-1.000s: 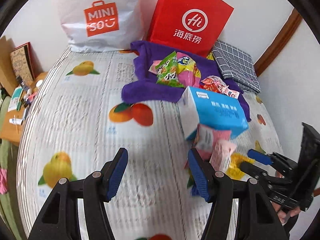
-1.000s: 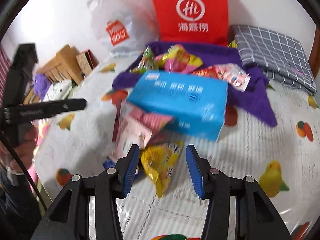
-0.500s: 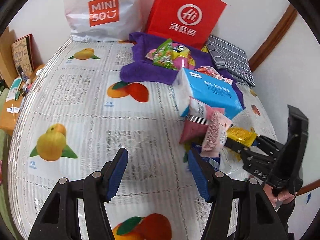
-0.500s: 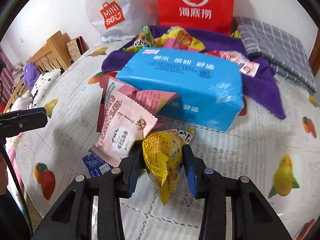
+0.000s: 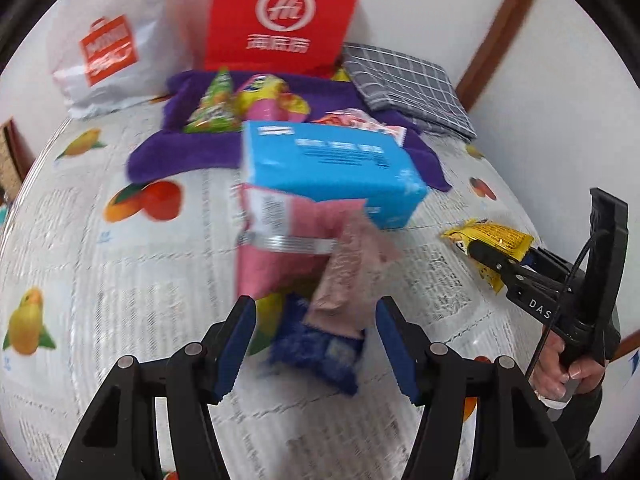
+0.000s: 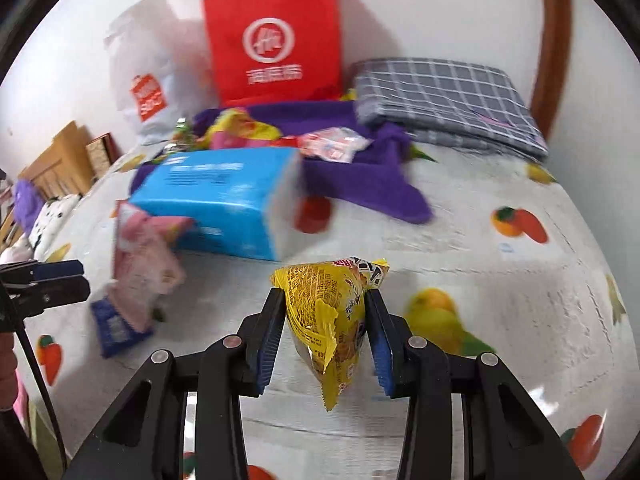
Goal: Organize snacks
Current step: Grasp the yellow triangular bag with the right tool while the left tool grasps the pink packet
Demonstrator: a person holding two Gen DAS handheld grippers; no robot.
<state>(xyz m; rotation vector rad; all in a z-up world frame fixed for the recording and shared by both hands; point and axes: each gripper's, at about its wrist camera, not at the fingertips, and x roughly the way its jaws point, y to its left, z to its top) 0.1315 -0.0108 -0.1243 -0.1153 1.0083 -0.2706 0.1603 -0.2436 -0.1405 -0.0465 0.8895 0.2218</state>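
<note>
Gripping yellow snack packet [image 6: 332, 312] lengthwise in right claw [image 6: 326, 332], sealed end forward

A white "Hi" in a ring is showing on the red bag [image 5: 280, 16] standing at the far edge, with blurred Chinese characters beneath. "DAS" is reading on the right gripper [image 5: 476, 250] at the right. The orange label on the white bag [image 5: 108, 56], far left, is smearing beyond reading.
</note>
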